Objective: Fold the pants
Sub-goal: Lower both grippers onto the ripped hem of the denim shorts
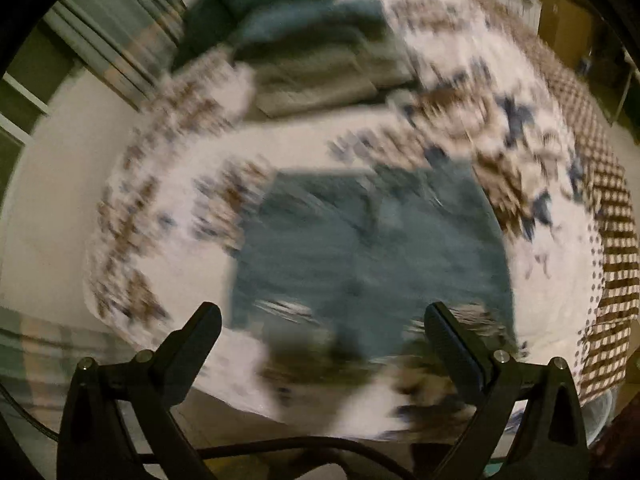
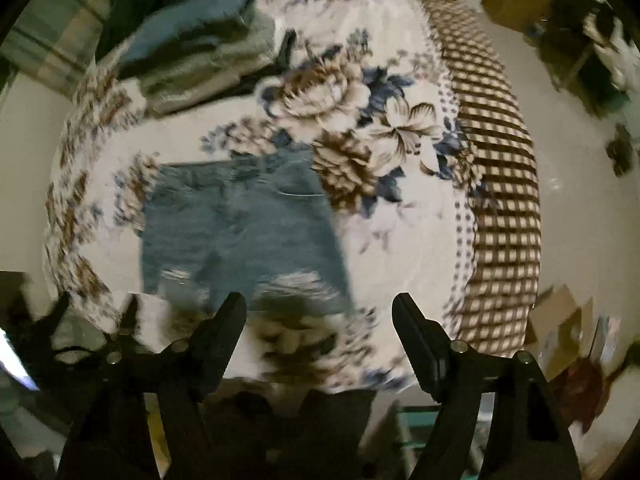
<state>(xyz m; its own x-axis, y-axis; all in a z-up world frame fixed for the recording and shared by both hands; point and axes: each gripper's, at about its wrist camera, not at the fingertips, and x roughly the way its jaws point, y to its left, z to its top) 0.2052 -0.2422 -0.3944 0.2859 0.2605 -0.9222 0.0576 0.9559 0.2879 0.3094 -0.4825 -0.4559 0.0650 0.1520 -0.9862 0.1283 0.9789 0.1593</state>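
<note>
Blue denim pants (image 1: 368,248) lie folded into a flat rectangle on a floral-covered table (image 1: 168,160). They also show in the right wrist view (image 2: 240,232), with frayed white patches at the near edge. My left gripper (image 1: 322,316) is open and empty, held above the near edge of the pants. My right gripper (image 2: 320,306) is open and empty, above the near right corner of the pants. Both views are blurred by motion.
A stack of folded clothes (image 1: 304,52), blue on grey, sits at the far left of the table; it also shows in the right wrist view (image 2: 200,52). A brown checked border (image 2: 500,200) runs along the cloth's right side. Boxes (image 2: 568,332) lie on the floor at right.
</note>
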